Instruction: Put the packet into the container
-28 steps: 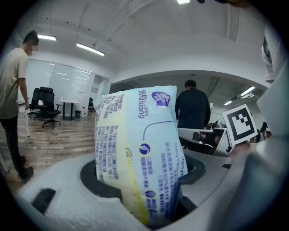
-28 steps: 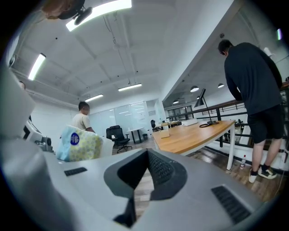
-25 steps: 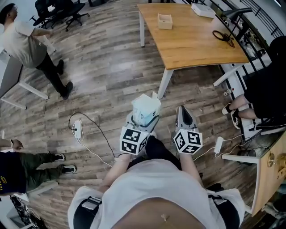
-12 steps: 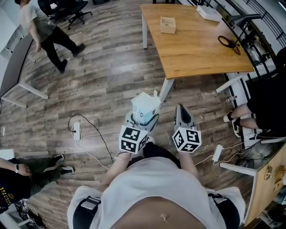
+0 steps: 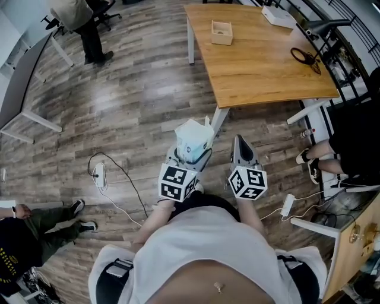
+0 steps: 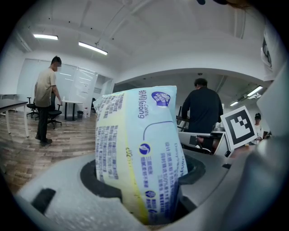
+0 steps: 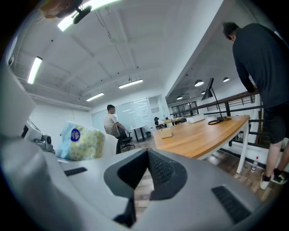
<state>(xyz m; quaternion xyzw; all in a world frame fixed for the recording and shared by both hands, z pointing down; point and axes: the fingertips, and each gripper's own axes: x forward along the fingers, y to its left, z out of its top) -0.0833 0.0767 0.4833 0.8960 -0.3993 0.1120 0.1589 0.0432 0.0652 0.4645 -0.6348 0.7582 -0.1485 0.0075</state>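
A pale blue and yellow tissue packet (image 5: 193, 141) stands upright between the jaws of my left gripper (image 5: 191, 155), which is shut on it. In the left gripper view the packet (image 6: 137, 149) fills the middle, pinched at its lower end by the gripper (image 6: 144, 173). My right gripper (image 5: 240, 145) is beside it, shut and empty, its pads meeting at the tip (image 7: 146, 151). Both grippers hang over the wooden floor, short of the table. The container, a small open wooden box (image 5: 221, 32), sits at the far end of the wooden table (image 5: 261, 71); it also appears in the right gripper view (image 7: 165, 132).
A white box (image 5: 278, 15) and a black cable loop (image 5: 303, 56) lie on the table. A power strip (image 5: 98, 173) with cables lies on the floor at left. One person (image 5: 83, 21) walks at top left, another (image 5: 356, 119) sits at right, and someone's legs (image 5: 41, 222) reach in at lower left.
The person at top left has walked farther off toward the top edge. Both grippers hold their pose, with the packet still gripped; the view has shifted slightly toward the table.
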